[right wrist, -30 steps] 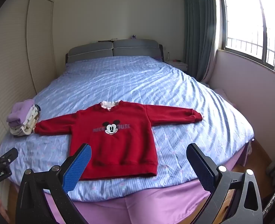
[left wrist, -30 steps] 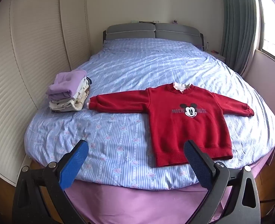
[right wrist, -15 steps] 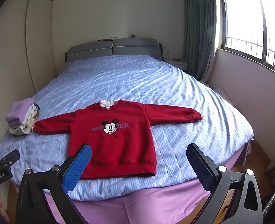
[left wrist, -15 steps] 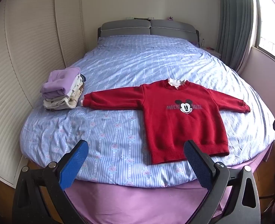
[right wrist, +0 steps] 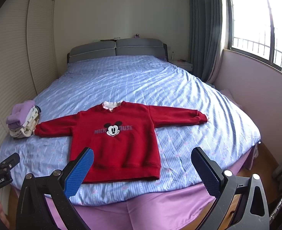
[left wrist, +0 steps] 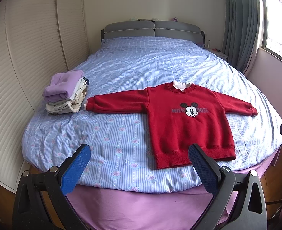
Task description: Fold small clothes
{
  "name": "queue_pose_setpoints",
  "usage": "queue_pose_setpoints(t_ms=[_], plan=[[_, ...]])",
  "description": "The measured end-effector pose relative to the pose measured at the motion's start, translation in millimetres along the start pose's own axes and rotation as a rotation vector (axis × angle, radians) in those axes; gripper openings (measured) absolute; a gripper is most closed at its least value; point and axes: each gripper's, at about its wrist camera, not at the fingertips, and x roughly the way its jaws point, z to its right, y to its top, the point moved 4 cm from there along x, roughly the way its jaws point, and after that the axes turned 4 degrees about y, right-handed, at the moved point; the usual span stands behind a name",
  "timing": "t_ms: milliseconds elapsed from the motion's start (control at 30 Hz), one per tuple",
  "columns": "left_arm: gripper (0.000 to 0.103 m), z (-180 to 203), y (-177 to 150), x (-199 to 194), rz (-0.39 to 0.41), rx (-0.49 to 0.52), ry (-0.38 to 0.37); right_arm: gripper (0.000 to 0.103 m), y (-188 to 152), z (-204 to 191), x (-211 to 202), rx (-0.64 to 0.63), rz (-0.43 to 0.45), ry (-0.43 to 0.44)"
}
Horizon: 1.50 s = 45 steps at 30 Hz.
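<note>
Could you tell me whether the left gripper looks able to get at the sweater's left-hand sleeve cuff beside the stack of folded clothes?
Probably yes: the left gripper is open, and only bare bedspread lies before the cuff, though the folded stack sits close beside it.

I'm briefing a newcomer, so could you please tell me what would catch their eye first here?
The red Mickey Mouse sweatshirt lies flat, sleeves spread, near the foot of the blue striped bed. A stack of folded clothes sits by its left cuff. Both open tongs hover before the bed.
</note>
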Motion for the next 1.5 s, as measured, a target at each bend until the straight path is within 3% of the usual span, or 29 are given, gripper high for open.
queue_pose_setpoints(t_ms=[1500], plan=[[0.103, 2.1, 4.5, 1.6, 0.006, 0.005, 0.004, 0.102, -2.6, 3.3, 3.1, 0.009, -0.01, -0.004]])
